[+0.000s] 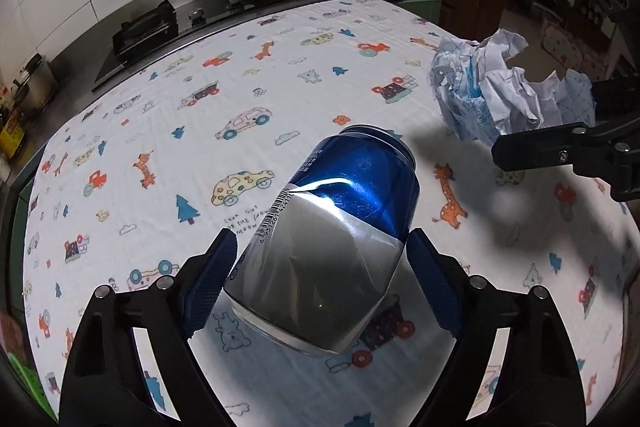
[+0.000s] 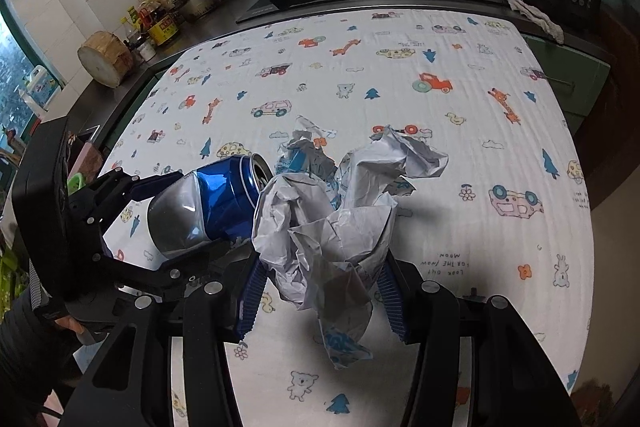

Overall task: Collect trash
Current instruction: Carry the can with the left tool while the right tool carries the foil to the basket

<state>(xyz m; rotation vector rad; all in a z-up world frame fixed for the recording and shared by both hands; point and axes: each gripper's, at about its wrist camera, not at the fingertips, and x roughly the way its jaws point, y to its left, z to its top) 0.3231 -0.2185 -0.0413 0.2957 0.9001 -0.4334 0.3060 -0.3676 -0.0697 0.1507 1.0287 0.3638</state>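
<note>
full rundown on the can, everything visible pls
The can is a dented metal drink can, glossy blue toward its top and silver toward its base, with a barcode on the side. Its opened top shows in the right wrist view. It is tilted, held off the patterned tablecloth between the left gripper's blue fingers.

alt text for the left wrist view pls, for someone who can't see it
A dented blue and silver drink can is gripped between the blue-padded fingers of the left gripper above a cartoon-print tablecloth. At right, the right gripper holds crumpled paper; a gas stove sits behind.
</note>
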